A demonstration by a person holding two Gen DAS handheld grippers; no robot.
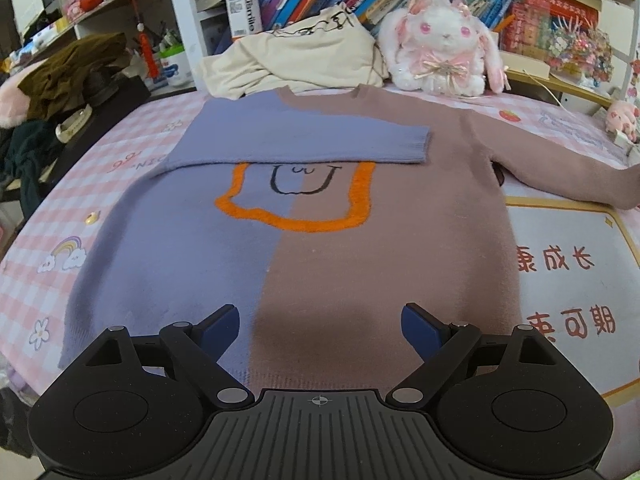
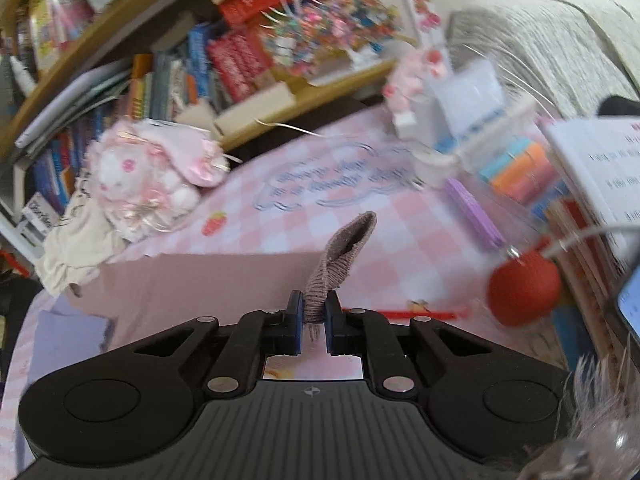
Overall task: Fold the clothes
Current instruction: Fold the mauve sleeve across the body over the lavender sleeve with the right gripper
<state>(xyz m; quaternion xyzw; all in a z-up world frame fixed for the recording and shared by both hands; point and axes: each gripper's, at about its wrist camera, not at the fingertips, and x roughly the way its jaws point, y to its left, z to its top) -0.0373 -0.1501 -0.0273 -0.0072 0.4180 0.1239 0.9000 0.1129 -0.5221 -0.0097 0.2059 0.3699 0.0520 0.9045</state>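
Pink checked bedding (image 1: 132, 152) is carrying one fuzzy two-tone sweater (image 1: 320, 248), lying flat at frame centre, neck toward the top. Your left gripper (image 1: 320, 322) is hovering spread apart over its hem; your right gripper (image 2: 313, 314) is clamping the ribbed mauve cuff (image 2: 340, 256).

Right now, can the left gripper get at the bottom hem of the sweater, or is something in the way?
Probably yes. The left gripper is open and empty, pointing down over the lower part of the sweater. Nothing lies on the fabric between its fingers and the hem, which is hidden under the gripper body.
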